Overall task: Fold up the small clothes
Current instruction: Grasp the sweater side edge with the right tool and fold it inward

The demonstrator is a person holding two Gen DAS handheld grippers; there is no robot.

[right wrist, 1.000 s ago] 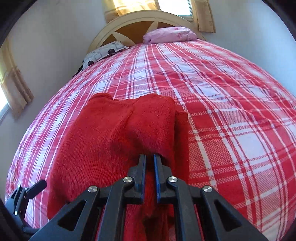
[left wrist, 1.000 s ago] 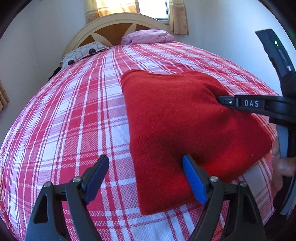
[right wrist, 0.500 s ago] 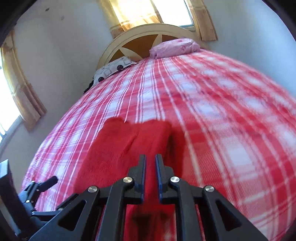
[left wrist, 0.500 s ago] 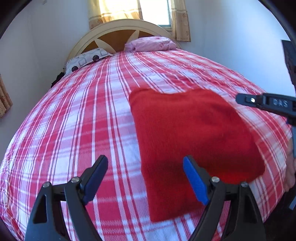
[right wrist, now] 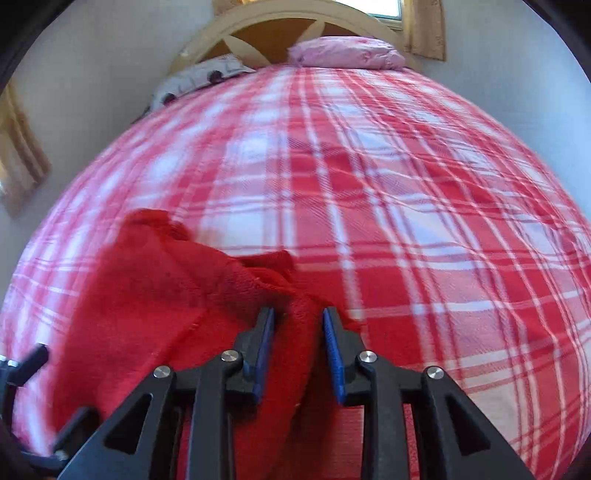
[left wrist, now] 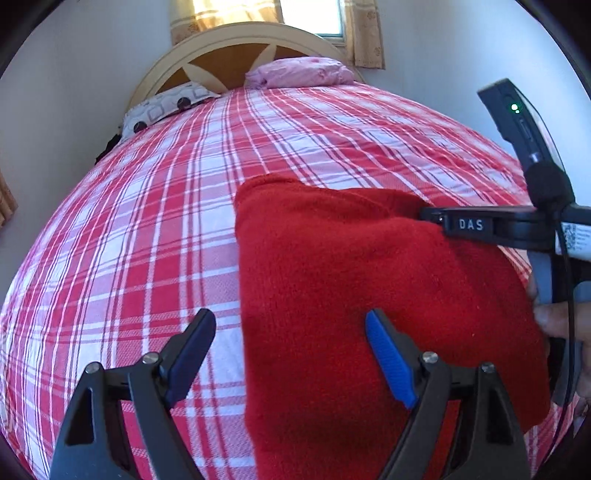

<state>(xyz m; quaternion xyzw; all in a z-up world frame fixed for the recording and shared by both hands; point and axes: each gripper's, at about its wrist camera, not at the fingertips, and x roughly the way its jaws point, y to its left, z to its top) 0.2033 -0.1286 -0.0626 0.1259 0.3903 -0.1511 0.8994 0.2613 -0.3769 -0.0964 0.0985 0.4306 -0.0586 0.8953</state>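
- Red knitted garment (left wrist: pixel 351 280) lying folded on the plaid bedspread (left wrist: pixel 155 236), reaching forward from between the left gripper's jaws and out past its right jaw.
- One thick edge of the same garment (right wrist: pixel 155 314) bunched up between the right gripper's jaws, the rest spreading to the left of them; a small loose corner lying just ahead of the jaw tips.
- Left gripper (left wrist: pixel 291 358) held low over the near end of the garment, jaws wide apart, nothing gripped; left jaw over bare bedspread, right jaw over red knit.
- Right gripper (right wrist: pixel 299 343) with jaws partly apart, a narrow gap showing on either side of the fold standing between them; not pinched tight.
- Seen from the left wrist view, right gripper's tip (left wrist: pixel 436 218) resting at the far right edge of the garment, well ahead and to the right of the left jaws.
- Far ahead of both jaws: a pink pillow (left wrist: pixel 303 72), a patterned pillow (left wrist: pixel 166 107), a rounded wooden headboard (left wrist: pixel 229 55), curtains (left wrist: pixel 365 33).
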